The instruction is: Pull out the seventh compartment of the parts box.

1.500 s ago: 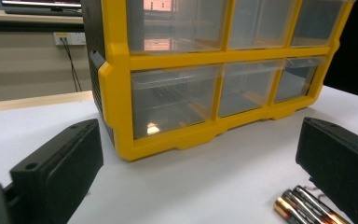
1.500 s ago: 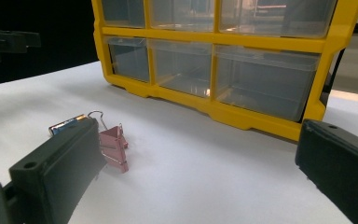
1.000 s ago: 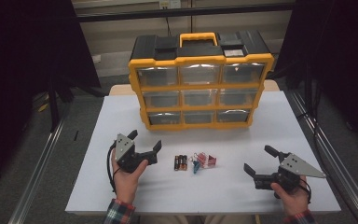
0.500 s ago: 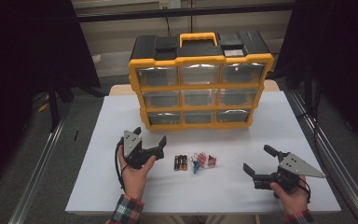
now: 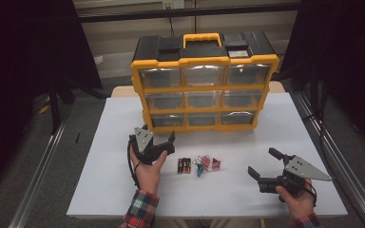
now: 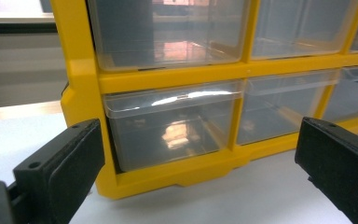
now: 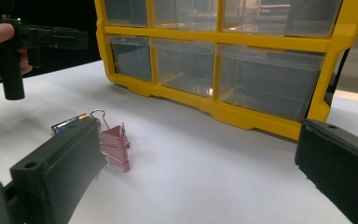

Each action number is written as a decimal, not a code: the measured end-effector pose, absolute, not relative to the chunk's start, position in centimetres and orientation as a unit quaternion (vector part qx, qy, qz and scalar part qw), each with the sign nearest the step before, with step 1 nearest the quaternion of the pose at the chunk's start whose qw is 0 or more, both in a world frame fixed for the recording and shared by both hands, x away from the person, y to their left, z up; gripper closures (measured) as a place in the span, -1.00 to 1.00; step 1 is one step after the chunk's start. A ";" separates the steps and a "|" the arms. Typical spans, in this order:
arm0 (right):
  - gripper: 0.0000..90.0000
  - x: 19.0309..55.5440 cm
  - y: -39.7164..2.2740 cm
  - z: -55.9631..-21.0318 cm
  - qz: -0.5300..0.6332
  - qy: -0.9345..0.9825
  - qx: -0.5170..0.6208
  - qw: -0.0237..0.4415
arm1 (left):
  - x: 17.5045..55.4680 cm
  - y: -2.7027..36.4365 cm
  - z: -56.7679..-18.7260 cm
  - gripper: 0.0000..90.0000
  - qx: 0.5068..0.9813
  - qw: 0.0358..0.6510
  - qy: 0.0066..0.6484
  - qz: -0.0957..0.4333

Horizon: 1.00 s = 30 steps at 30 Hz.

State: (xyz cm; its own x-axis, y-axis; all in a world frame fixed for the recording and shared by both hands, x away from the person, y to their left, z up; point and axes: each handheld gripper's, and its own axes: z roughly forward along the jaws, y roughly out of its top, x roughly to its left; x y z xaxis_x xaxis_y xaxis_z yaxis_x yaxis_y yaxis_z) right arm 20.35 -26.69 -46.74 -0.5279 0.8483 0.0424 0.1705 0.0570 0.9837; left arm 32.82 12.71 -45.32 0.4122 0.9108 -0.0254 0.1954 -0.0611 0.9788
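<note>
Yellow organizer (image 5: 204,80) stands at the desk's far side; the left tool (image 5: 164,143), spread wide, faces its bottom-left drawer (image 6: 168,126), probably to pull it. Right tool (image 5: 262,164), also spread, waits near the pink clips (image 5: 210,163) and batteries (image 5: 184,165).

A lab or recording bay, not a home. A plain white table (image 5: 266,142) stands alone on a grey floor (image 5: 28,142), with black curtains (image 5: 24,61) closing off both sides and metal rails (image 5: 40,166) running along the floor beside it. A dark bar (image 5: 190,10) crosses in front of a bare beige wall (image 5: 123,42). On the table stands a yellow parts organizer (image 5: 204,78) with clear drawers.
</note>
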 end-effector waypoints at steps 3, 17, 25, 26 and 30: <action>-1.00 20.4 -26.7 -46.8 0.569 0.663 0.388 0.295 | 33.1 12.5 -45.4 -0.98 0.637 0.537 0.440 0.334; -1.00 20.5 -26.6 -46.8 0.571 0.662 0.385 0.296 | 34.0 11.0 -45.9 -0.97 0.629 0.533 0.447 0.346; -1.00 20.4 -26.9 -46.7 0.572 0.660 0.386 0.298 | 34.8 10.0 -46.5 -0.97 0.624 0.536 0.452 0.345; -1.00 20.4 -26.9 -46.7 0.572 0.660 0.386 0.298 | 34.8 9.8 -46.5 -0.97 0.625 0.534 0.453 0.343; -1.00 20.4 -26.9 -46.7 0.571 0.660 0.388 0.296 | 35.1 9.4 -46.8 -0.97 0.622 0.539 0.456 0.338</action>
State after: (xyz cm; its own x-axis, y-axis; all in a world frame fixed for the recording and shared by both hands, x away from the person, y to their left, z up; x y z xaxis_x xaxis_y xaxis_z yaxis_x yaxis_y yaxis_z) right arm 20.44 -26.91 -46.73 -0.5239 0.8501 0.0528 0.1745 0.0465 0.9836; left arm 35.12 9.42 -46.83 0.3557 0.9320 -0.0700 0.2022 -0.0036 0.9793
